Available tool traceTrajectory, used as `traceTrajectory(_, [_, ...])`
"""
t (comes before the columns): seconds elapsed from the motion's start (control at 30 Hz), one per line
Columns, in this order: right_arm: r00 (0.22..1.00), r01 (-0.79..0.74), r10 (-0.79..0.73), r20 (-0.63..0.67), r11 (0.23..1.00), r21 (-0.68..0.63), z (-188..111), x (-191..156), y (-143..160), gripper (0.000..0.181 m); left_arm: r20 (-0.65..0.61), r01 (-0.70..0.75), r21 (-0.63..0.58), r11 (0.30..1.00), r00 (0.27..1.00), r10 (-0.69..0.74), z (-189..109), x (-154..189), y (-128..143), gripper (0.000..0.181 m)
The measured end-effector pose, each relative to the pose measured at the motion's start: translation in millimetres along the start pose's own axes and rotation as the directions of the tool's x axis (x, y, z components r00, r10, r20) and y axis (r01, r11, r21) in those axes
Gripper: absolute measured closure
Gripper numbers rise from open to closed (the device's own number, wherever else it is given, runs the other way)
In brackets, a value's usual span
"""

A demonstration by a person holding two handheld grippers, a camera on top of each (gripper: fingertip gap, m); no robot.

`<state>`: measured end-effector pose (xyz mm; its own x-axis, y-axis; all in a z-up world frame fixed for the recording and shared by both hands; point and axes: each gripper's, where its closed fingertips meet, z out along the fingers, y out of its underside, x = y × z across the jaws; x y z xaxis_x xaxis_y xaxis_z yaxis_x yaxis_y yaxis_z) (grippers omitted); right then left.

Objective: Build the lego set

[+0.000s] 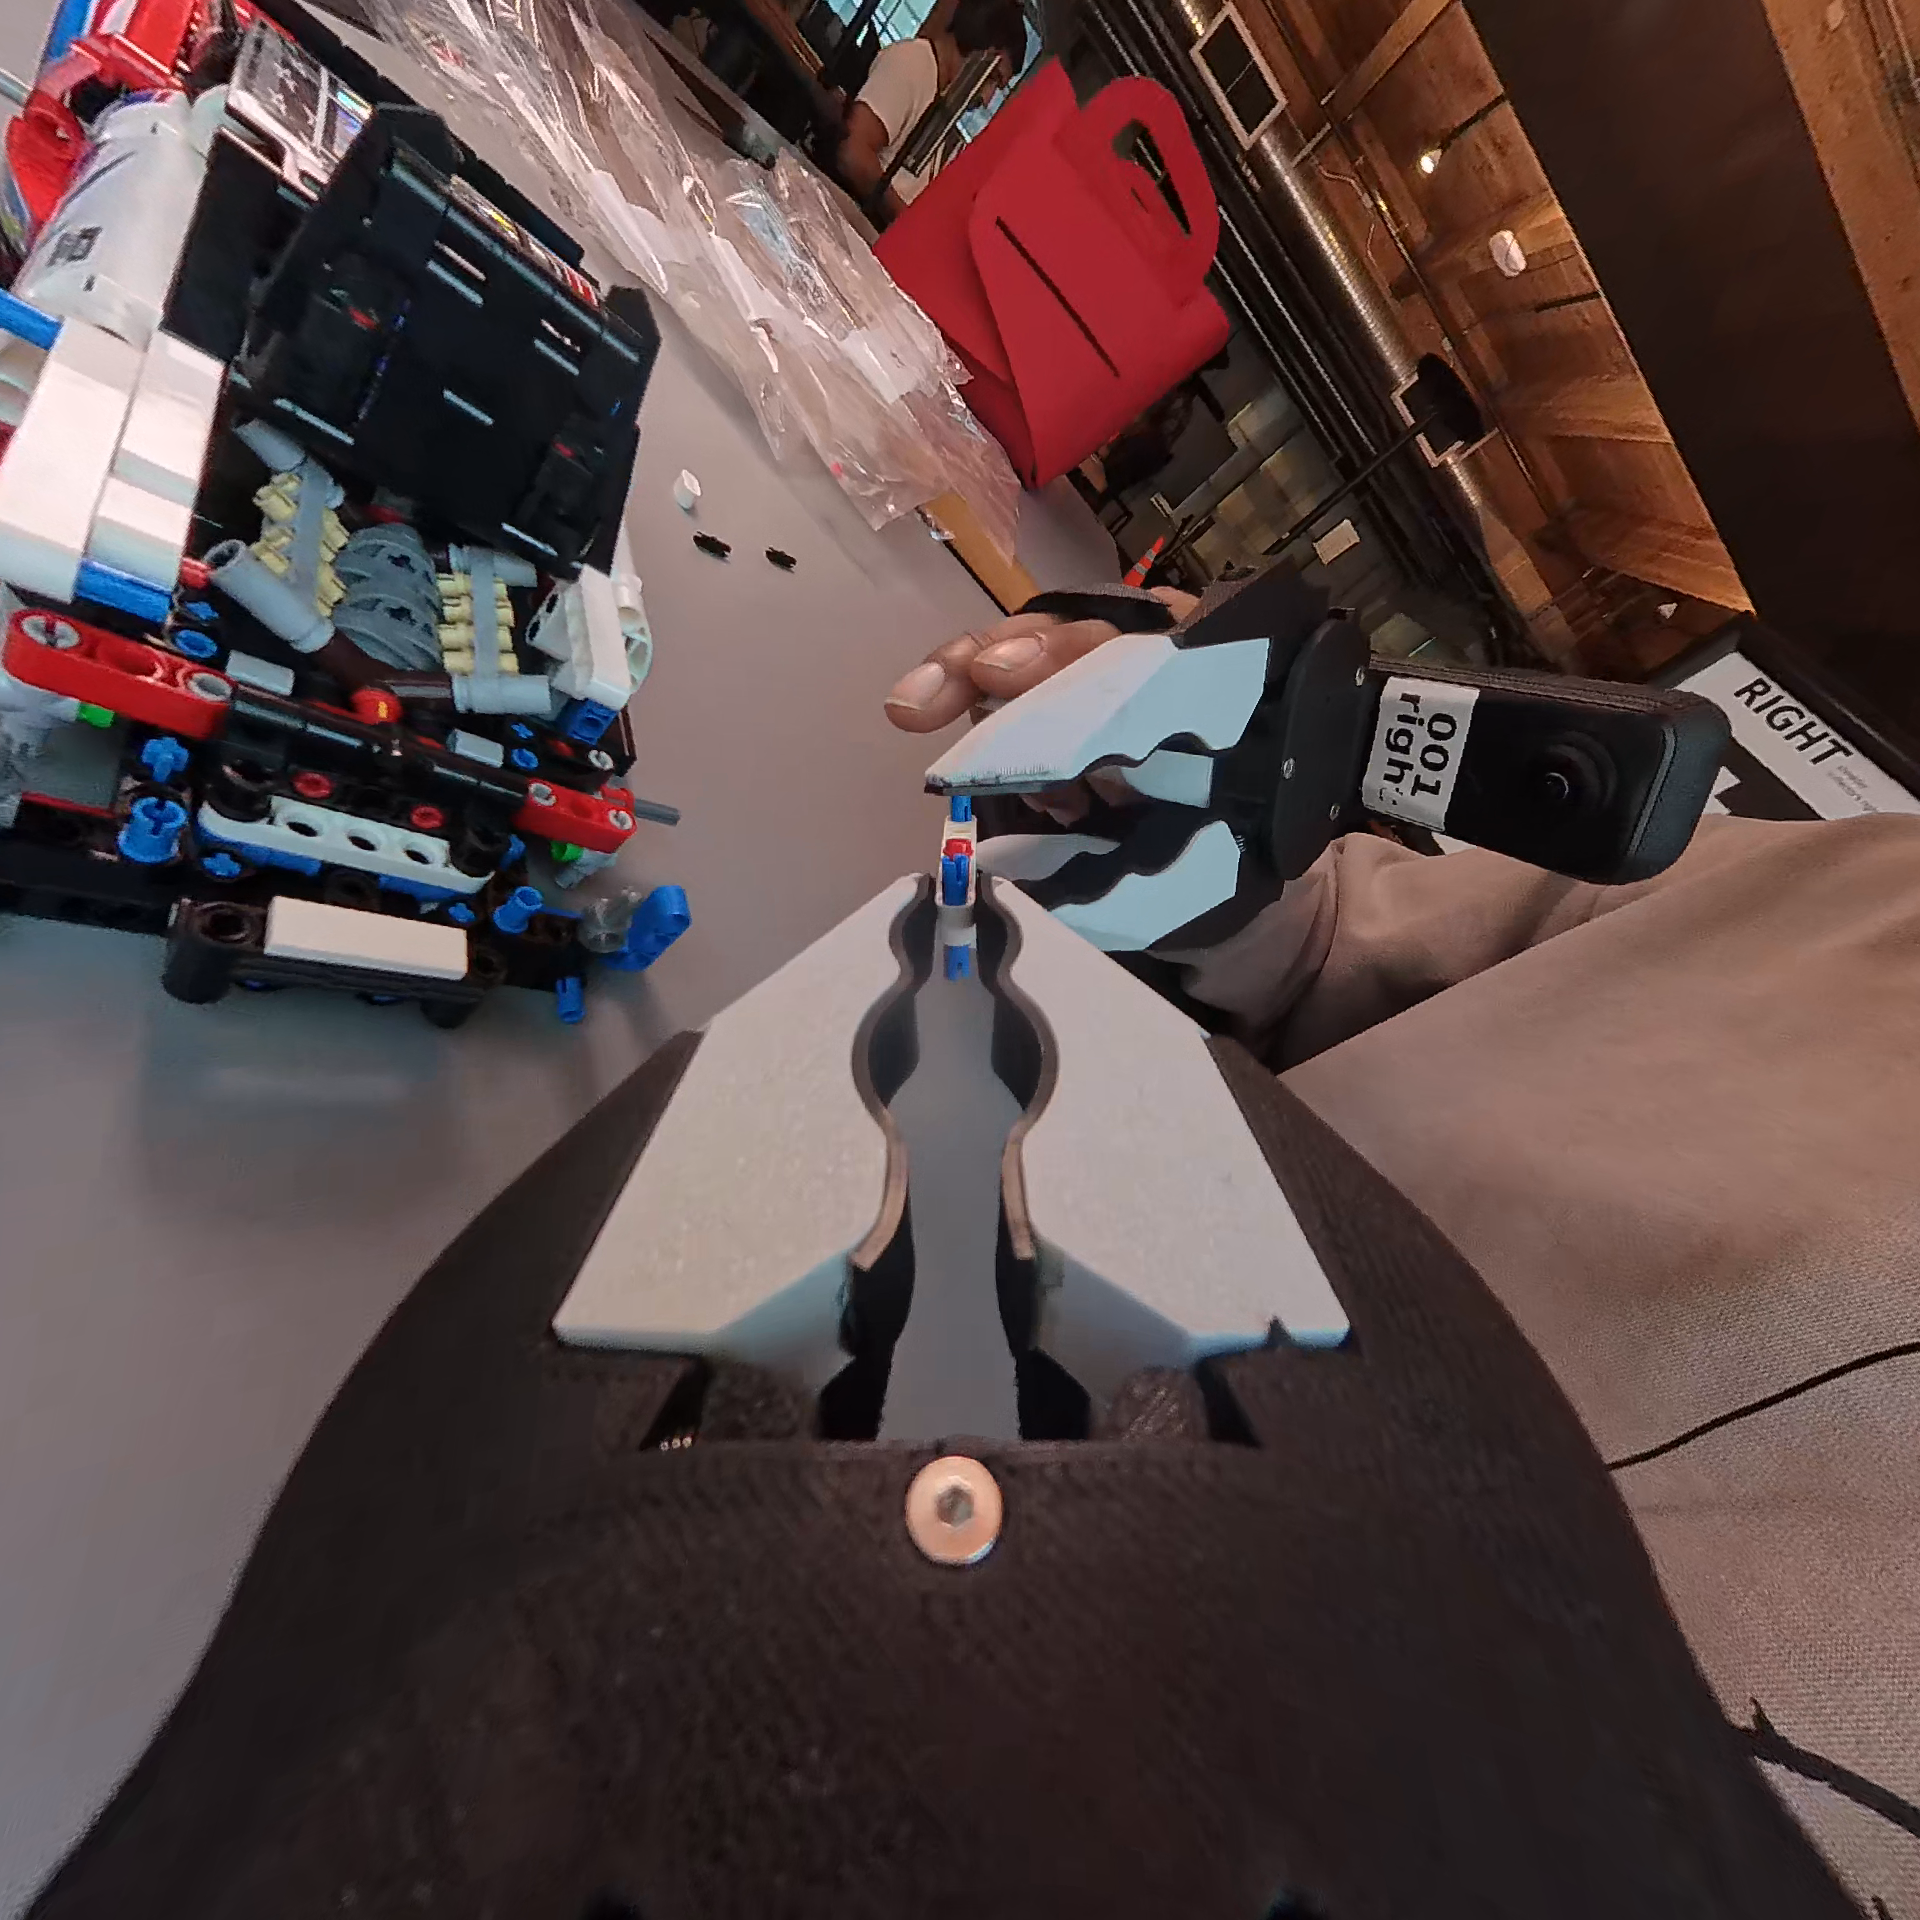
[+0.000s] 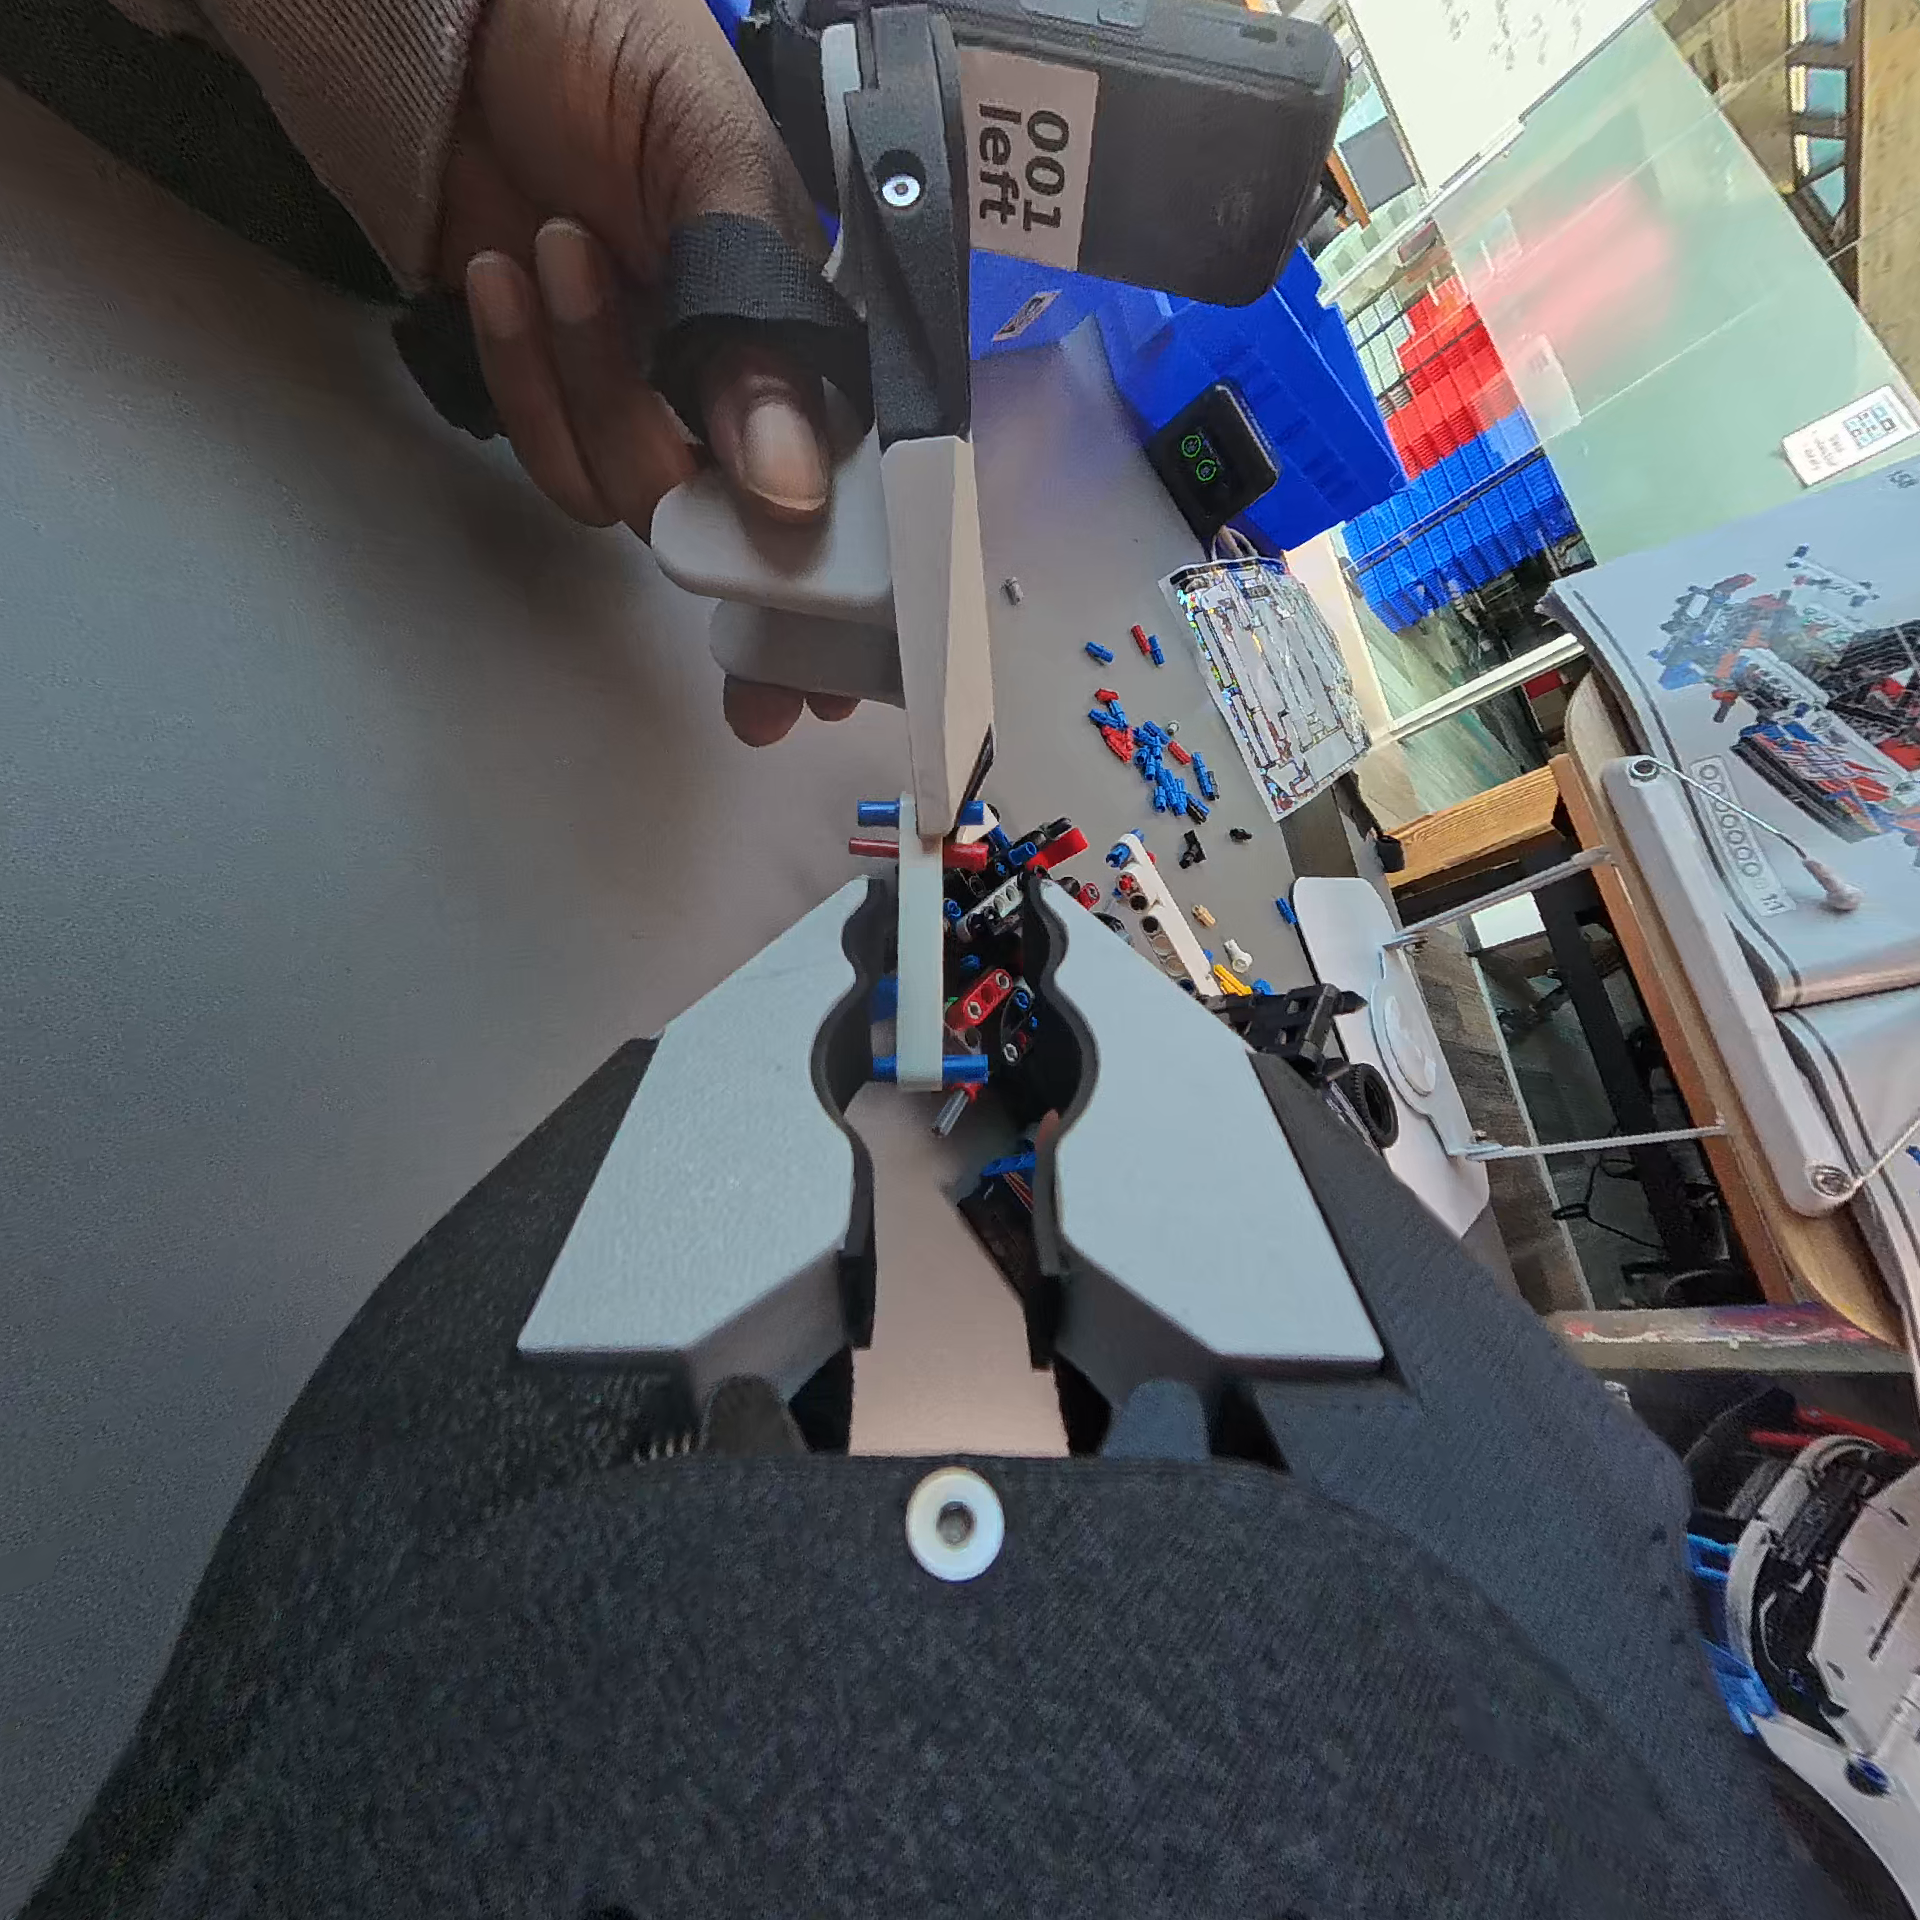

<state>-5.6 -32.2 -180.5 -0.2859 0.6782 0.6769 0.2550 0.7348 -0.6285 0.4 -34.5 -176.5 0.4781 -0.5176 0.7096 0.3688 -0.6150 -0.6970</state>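
Left wrist view: our grey table (image 1: 364, 1122) carries the half-built lego truck (image 1: 343, 582) at far left, black cab on top, red, white and blue beams below. Clear bags (image 1: 790, 312) and a red bag (image 1: 1081, 270) lie beyond it, with two black pins (image 1: 743, 549) and a white piece (image 1: 687, 488) loose on the bare top between.

Our left gripper (image 1: 954, 883) is pressed together on a white beam (image 1: 956, 868) studded with blue and red pins, held edge-on at the fingertips, off the table and near the truck's front corner. Our right gripper (image 1: 1003, 805) faces it from the right, its near finger just above the beam's top blue pin; its jaws stand apart.

From the right wrist view, our right gripper (image 2: 956, 904) is spread around the beam (image 2: 920, 987) without gripping it. The beam hangs upright from the left gripper (image 2: 940, 821), which pinches its upper end. A hand (image 2: 623, 343) works that gripper's handle. Behind, loose pieces (image 2: 1148, 753) scatter across the table (image 2: 1049, 499) beside a sticker sheet (image 2: 1262, 691). An instruction book (image 2: 1787, 748) stands on a holder at right.
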Motion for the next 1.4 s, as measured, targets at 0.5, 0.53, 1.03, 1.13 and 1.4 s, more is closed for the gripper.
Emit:
traceTrajectory(0.5, [0.997,0.067,-0.067,0.049,0.998,0.004,1.1,-13.7,0.0,0.167,-0.074,0.180,-0.044,0.983,0.980,-0.182,4.6,1.9,11.5,0.176])
traceTrajectory(0.53, [0.997,0.059,-0.059,0.047,0.998,0.001,1.4,-12.7,0.9,0.168,-0.069,0.178,-0.040,0.983,0.981,-0.180,4.8,1.2,10.8,0.176])
traceTrajectory(1.03, [0.994,0.105,-0.105,-0.012,0.993,0.049,-0.8,-10.3,-6.2,0.169,-0.039,0.031,-0.069,0.997,0.999,-0.034,0.6,7.4,8.0,0.176])
traceTrajectory(1.13, [0.994,0.102,-0.101,-0.030,0.993,0.054,-1.3,-8.0,-7.9,0.170,-0.048,0.046,-0.059,0.997,0.998,-0.049,0.0,8.9,6.0,0.176])
traceTrajectory(1.4, [0.999,0.033,-0.034,0.028,0.997,0.066,-0.4,-12.5,-3.5,0.173,-0.080,0.119,-0.062,0.991,0.989,-0.124,2.3,6.5,11.8,0.177])
